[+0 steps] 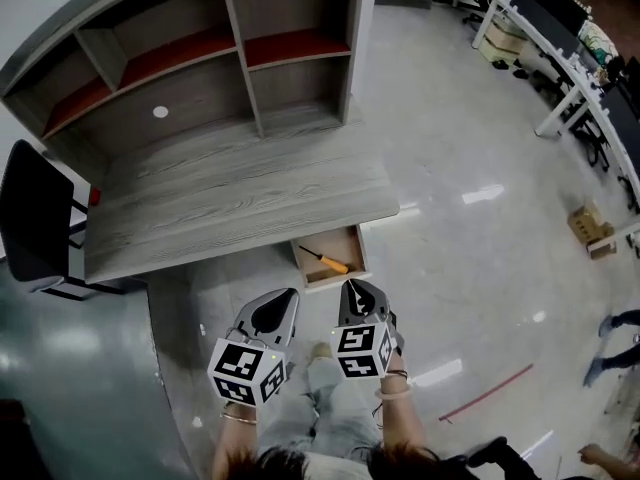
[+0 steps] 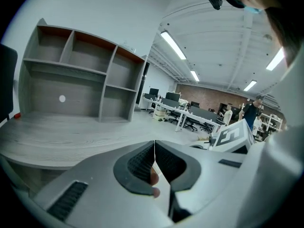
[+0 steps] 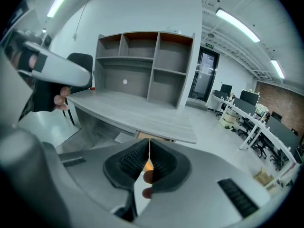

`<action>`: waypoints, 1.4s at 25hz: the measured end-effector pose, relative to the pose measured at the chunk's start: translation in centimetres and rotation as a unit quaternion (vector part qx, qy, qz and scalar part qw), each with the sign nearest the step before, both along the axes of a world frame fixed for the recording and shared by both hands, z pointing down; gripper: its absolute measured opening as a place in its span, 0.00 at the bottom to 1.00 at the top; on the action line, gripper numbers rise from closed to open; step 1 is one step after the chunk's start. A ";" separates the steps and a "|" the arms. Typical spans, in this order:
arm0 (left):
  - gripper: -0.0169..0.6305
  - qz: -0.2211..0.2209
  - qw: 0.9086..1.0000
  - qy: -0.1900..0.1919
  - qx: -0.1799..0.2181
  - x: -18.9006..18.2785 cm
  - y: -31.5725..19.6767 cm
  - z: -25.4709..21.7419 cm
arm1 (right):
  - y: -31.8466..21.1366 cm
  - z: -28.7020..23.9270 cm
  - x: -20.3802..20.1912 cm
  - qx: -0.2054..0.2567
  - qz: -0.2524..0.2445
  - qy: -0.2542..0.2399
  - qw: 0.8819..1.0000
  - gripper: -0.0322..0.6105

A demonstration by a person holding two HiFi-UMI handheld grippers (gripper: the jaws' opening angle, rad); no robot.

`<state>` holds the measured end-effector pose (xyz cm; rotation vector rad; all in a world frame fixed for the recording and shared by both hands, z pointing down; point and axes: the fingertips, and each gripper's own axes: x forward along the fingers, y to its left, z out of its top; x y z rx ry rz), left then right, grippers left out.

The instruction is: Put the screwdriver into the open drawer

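Observation:
The screwdriver (image 1: 327, 261), orange handle with a dark shaft, lies inside the open wooden drawer (image 1: 352, 256) pulled out from under the grey desk (image 1: 230, 203). My left gripper (image 1: 283, 299) is held below the desk's front edge, left of the drawer, shut and empty. My right gripper (image 1: 355, 289) hovers just below the drawer's front, also shut with nothing in it. In the right gripper view its jaws (image 3: 149, 145) meet tip to tip, with the desk edge and the drawer (image 3: 153, 137) beyond. The left gripper (image 2: 154, 146) shows closed jaws in its own view.
A grey shelf unit with red-backed compartments (image 1: 200, 48) stands on the desk. A black chair (image 1: 35, 223) is at the left. Office desks and chairs (image 1: 570, 38) line the far right. A cardboard box (image 1: 590, 226) sits on the shiny floor, and a person's legs (image 1: 615, 343) show at the right edge.

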<state>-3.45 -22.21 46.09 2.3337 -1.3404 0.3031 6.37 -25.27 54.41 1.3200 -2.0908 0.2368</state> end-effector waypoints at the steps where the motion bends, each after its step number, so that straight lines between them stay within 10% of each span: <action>1: 0.05 0.001 1.000 -0.001 0.004 -0.2 0.3 -0.5 | 0.4 -0.6 -0.1 0.003 0.002 -0.002 1.000 0.10; 35: 0.05 0.042 0.994 -0.005 0.100 -2.2 13.5 -10.9 | 13.3 -17.4 -2.8 0.128 0.011 -0.036 0.991 0.10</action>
